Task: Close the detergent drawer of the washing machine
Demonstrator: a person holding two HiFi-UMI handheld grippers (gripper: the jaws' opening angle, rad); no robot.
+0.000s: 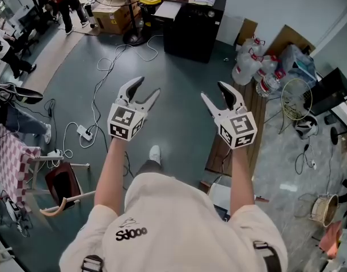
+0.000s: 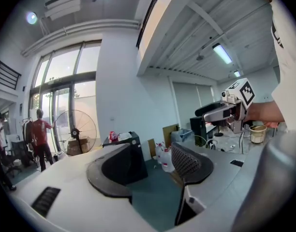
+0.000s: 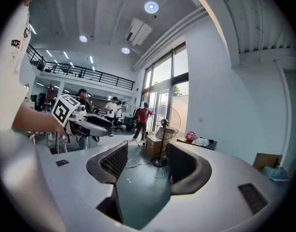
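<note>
No washing machine or detergent drawer shows in any view. In the head view a person holds both grippers out at chest height over a grey-green floor. My left gripper [image 1: 149, 85] is open, with nothing between its jaws. My right gripper [image 1: 212, 89] is open too and holds nothing. In the left gripper view my left gripper [image 2: 153, 164] points across the room toward a black cabinet [image 2: 131, 153], and the right gripper [image 2: 225, 111] shows at the right. In the right gripper view my right gripper [image 3: 143, 164] frames bare floor, with the left gripper [image 3: 85, 122] at the left.
A black cabinet [image 1: 193, 21] stands ahead, with a standing fan [image 1: 134, 16] and cardboard boxes to its left. Several water bottles [image 1: 255, 64] lie at the right. Cables [image 1: 100, 95] and a power strip [image 1: 83, 132] cross the floor on the left. People stand far back left.
</note>
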